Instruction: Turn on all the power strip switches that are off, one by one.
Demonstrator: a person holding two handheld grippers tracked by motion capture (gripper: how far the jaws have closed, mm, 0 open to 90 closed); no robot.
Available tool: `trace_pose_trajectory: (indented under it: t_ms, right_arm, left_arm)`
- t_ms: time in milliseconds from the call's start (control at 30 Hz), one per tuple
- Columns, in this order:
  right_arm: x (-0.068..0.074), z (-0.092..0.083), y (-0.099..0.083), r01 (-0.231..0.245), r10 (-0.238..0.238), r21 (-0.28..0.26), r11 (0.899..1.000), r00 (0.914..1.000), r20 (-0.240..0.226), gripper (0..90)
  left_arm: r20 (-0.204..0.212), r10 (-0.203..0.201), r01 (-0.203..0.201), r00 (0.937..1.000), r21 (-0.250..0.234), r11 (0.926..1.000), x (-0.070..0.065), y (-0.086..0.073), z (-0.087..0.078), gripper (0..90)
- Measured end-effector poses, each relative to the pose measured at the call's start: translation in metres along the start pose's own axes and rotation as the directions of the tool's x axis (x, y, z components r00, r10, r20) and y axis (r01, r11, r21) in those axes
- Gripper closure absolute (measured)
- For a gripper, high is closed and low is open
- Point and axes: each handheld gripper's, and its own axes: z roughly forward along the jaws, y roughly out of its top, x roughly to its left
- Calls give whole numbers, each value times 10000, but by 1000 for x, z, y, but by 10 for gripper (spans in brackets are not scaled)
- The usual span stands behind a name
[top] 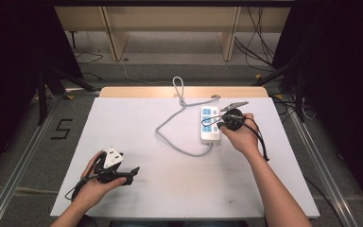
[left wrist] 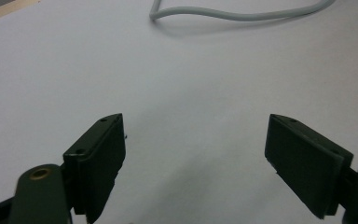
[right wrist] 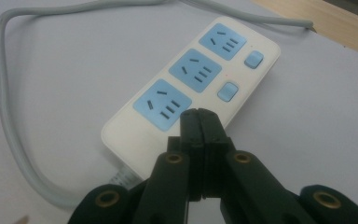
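We see the right tongs [right wrist: 199, 114] pressed together with nothing between them, their tips hanging just over the near end of the white power strip [right wrist: 191, 93], by the nearest of its three blue sockets; two blue switches sit along the strip's edge to the right of the tips. The strip lies flat on the white bench [top: 170, 161]; its grey cable [top: 179, 142] leaves the end under the tongs, loops away to their left and runs back past the far edge. The left tongs [left wrist: 196, 163] stand spread wide and empty over bare white surface, well apart from the strip, with a bend of the cable ahead of them. Beyond the bench's pale wooden far rim lie a grey floor, loose black wires and wooden legs; dark curtains close both sides.
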Motion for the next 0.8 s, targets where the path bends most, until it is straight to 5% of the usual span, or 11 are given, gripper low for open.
trace_pose_trajectory:
  t_ms: [367,800]
  right_arm:
    - [-1,21,5,-177,177,477,9987,9998,15,900]
    - [-4,27,11,-208,205,788,9967,9998,47,900]
  left_arm:
    - [30,50,-50,10000,35,10000,0,0,0,202]
    - [50,55,-55,10000,49,10000,-1,0,0,202]
